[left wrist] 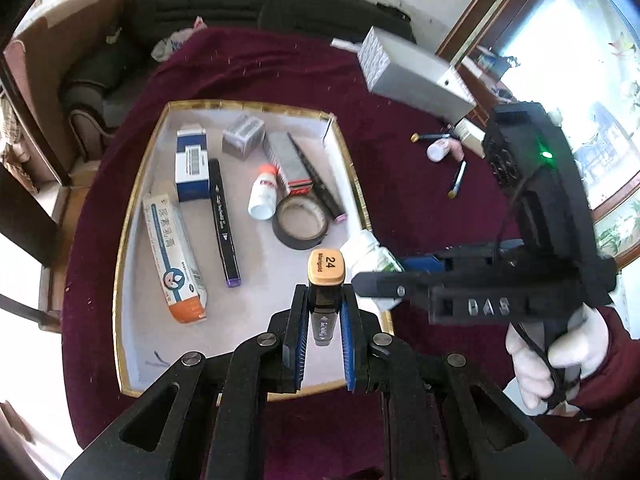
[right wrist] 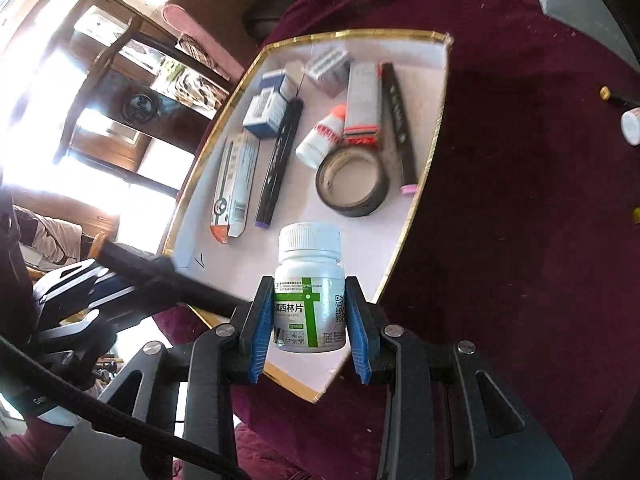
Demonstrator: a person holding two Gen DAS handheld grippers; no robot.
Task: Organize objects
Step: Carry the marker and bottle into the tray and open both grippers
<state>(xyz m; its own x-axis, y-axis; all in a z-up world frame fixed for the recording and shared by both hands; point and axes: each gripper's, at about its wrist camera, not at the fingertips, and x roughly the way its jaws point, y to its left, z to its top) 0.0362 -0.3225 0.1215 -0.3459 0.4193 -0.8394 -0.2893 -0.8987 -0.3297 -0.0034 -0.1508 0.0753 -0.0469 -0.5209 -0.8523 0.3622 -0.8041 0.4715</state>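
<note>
The left gripper (left wrist: 325,312) holds a black marker (left wrist: 325,280) with a tan cap numbered 24, its fingers (left wrist: 298,332) closed on the barrel above the near end of a gold-rimmed tray (left wrist: 138,184). The right gripper (right wrist: 309,320) grips a white pill bottle (right wrist: 309,288) with a green cross label between blue-padded fingers (right wrist: 260,320), over the tray's near right corner. Inside the tray lie a tape roll (left wrist: 301,222), a long black marker (left wrist: 222,216), an ointment box (left wrist: 174,256) and a small white bottle (left wrist: 263,196). The tray rests on a counter covered in a maroon cloth (left wrist: 400,184).
</note>
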